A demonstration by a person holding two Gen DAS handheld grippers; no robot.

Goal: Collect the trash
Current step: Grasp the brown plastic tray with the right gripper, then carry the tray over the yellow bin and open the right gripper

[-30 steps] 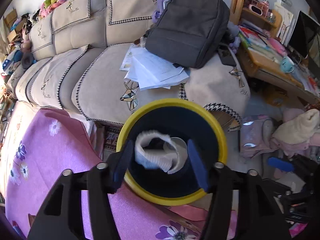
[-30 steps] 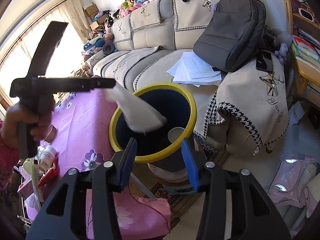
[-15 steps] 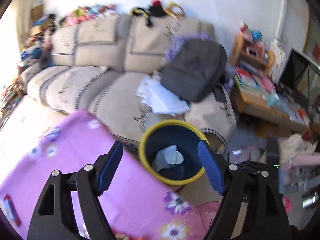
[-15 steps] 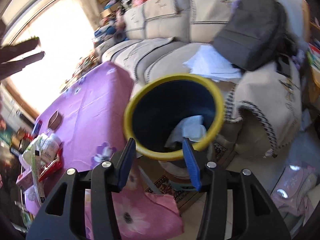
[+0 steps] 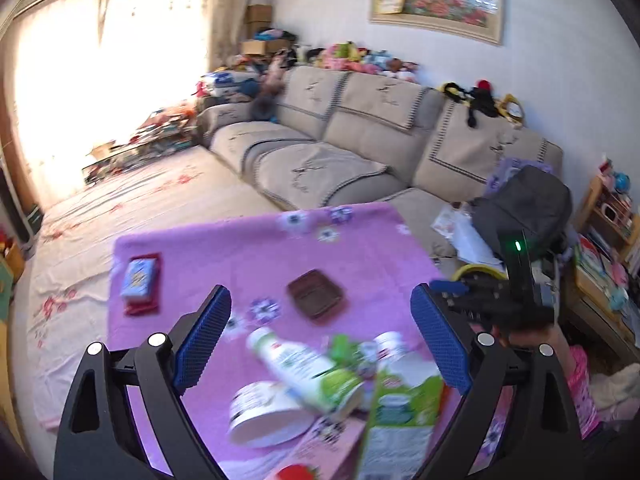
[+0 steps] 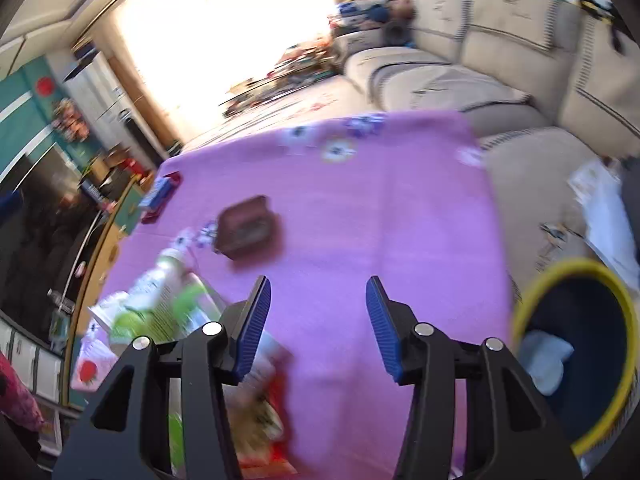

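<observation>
The yellow-rimmed dark bin (image 6: 576, 360) stands at the purple table's right edge with white tissue (image 6: 544, 360) inside; its rim (image 5: 478, 271) peeks out in the left wrist view. My left gripper (image 5: 320, 340) is open and empty above a lying green-and-white bottle (image 5: 308, 372), a white tub (image 5: 268, 412) and a green carton (image 5: 400, 420). My right gripper (image 6: 318, 320) is open and empty over the purple tablecloth (image 6: 380, 208). The bottle (image 6: 156, 296) and wrappers (image 6: 260, 412) lie at its lower left.
A brown tray (image 5: 316, 294) and a blue-and-red pack (image 5: 138, 280) lie further out on the table. A beige sofa (image 5: 340, 152) with a grey backpack (image 5: 524, 204) and papers stands behind. The right gripper's body (image 5: 500, 300) shows at the right.
Both grippers have swung left from the bin to the table. The tissue that dropped from the left gripper now lies in the bin. Both views are blurred by motion.
</observation>
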